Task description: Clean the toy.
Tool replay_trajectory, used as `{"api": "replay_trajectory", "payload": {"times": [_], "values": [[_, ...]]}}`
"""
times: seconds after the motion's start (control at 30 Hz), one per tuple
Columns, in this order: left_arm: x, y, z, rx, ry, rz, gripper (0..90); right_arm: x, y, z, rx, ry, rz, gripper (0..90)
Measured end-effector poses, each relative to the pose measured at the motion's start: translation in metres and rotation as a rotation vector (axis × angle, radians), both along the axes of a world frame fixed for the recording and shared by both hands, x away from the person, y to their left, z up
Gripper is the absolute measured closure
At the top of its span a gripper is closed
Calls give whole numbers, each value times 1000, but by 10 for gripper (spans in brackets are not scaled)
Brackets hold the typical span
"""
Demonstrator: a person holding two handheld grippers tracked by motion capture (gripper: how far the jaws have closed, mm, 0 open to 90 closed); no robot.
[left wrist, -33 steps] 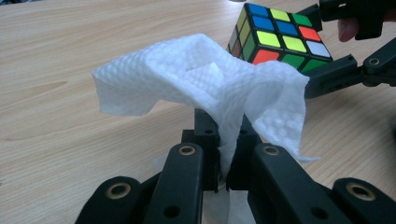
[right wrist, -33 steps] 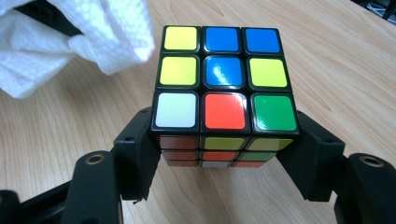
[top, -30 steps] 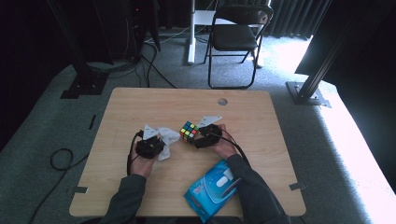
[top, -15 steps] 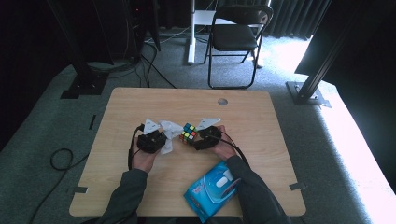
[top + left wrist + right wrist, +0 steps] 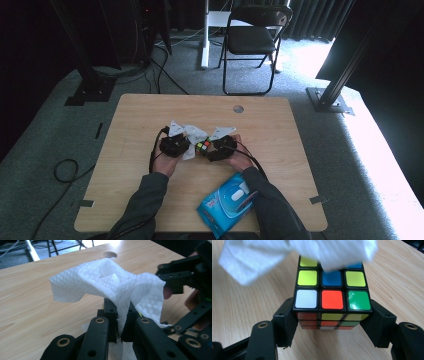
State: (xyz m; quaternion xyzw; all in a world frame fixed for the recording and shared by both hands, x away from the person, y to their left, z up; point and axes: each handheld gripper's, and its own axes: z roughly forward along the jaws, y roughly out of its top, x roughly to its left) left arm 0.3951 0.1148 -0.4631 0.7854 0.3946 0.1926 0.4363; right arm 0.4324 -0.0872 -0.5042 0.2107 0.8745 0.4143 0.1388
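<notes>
My right gripper [image 5: 332,320] is shut on a puzzle cube [image 5: 332,293] with coloured squares, its jaws pressing the cube's two sides just above the wooden table [image 5: 402,277]. A white paper wipe [image 5: 110,287] is pinched in my left gripper [image 5: 122,327], which is shut on it. The wipe's loose end [image 5: 294,252] lies over the far part of the cube's top face. In the high view the two grippers meet at mid-table, left gripper [image 5: 175,145] and right gripper [image 5: 220,148], with the cube [image 5: 202,146] between them under the wipe [image 5: 189,135].
A blue wet-wipe pack [image 5: 227,203] lies near the table's front edge by the right forearm. The table [image 5: 135,120] has a round cable hole [image 5: 238,108] at the back. A folding chair [image 5: 252,42] stands on the floor beyond.
The left gripper has carried the wipe to the right, from beside the cube onto its top. The right gripper and the cube have stayed where they were.
</notes>
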Motion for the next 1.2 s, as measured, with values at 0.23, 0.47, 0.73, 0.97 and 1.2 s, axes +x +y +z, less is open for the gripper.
{"api": "replay_trajectory", "payload": {"times": [0.23,0.47,0.73,0.97,1.2], "values": [[4,-9,-6,19,13,-19,859,0,0,0,1,-3,-4,343],[-1,-20,-9,5,11,-97,858,0,0,0,3,-3,-4,343],[-2,-27,-10,12,10,-133,857,-1,0,0,0,-3,-4,343],[-1,-27,-9,14,10,-137,855,-1,0,0,3,-3,-6,343],[2,-26,-8,34,3,-116,856,-1,0,0,1,-7,-3,343]]}}
